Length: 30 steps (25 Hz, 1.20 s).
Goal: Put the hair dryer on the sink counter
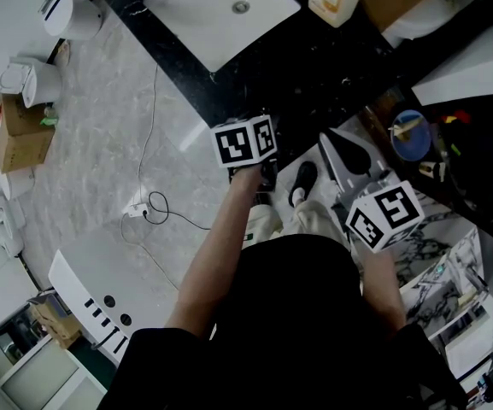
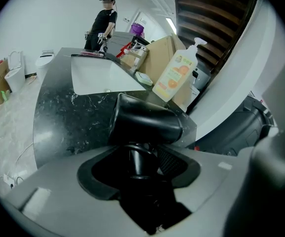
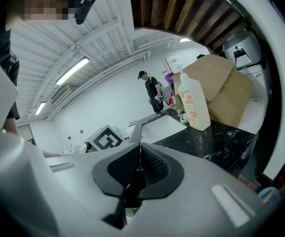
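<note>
A black hair dryer point(image 2: 144, 122) is held by its handle in my left gripper point(image 2: 138, 158), which is shut on it. Its barrel lies crosswise above the jaws, in the air in front of the black sink counter point(image 2: 65, 117). From the head view I mostly see the left gripper's marker cube point(image 1: 244, 142) near the counter's front edge point(image 1: 229, 101); the dryer is hidden under it. My right gripper point(image 3: 140, 168) is shut with nothing in it and hangs to the right, also seen from above as the right gripper point(image 1: 336, 143).
A white basin point(image 1: 220, 11) is set in the counter. A soap pump bottle point(image 2: 174, 75) and a cardboard box point(image 2: 159, 56) stand at the back right. A person point(image 2: 102, 28) stands far off. A cable and plug point(image 1: 143, 207) lie on the floor.
</note>
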Each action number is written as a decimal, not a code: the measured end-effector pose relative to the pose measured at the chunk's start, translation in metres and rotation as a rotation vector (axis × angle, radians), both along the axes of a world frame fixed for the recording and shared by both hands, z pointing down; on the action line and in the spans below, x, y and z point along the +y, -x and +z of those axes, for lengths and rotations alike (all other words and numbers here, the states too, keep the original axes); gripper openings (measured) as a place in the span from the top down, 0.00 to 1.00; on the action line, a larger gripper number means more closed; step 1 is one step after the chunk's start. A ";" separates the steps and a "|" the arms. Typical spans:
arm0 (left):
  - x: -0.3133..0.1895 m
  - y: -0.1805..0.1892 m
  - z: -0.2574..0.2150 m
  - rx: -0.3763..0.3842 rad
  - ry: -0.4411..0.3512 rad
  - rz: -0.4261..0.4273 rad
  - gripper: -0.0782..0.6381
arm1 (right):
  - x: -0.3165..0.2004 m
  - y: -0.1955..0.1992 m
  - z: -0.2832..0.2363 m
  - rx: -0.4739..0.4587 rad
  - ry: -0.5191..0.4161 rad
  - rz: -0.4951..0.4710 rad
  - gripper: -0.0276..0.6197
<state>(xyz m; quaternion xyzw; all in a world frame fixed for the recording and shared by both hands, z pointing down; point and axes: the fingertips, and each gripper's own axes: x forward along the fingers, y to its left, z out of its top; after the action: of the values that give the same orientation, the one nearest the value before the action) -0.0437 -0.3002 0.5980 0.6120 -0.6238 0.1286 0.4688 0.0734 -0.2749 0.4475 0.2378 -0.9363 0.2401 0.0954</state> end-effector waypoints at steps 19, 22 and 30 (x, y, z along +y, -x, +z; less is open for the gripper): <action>0.021 0.020 -0.043 0.018 -0.099 0.023 0.61 | 0.017 0.023 -0.018 0.019 -0.054 0.014 0.94; 0.024 0.026 -0.054 0.015 -0.129 0.041 0.62 | 0.023 0.030 -0.024 0.025 -0.070 0.029 0.94; 0.037 0.041 -0.083 0.002 -0.204 0.099 0.66 | 0.043 0.044 -0.042 0.057 -0.116 0.086 0.94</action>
<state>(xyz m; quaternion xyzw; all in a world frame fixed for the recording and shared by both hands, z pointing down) -0.0843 -0.2629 0.5152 0.6866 -0.6023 0.0869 0.3978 0.0297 -0.2317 0.4058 0.2894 -0.9345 0.1826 0.0978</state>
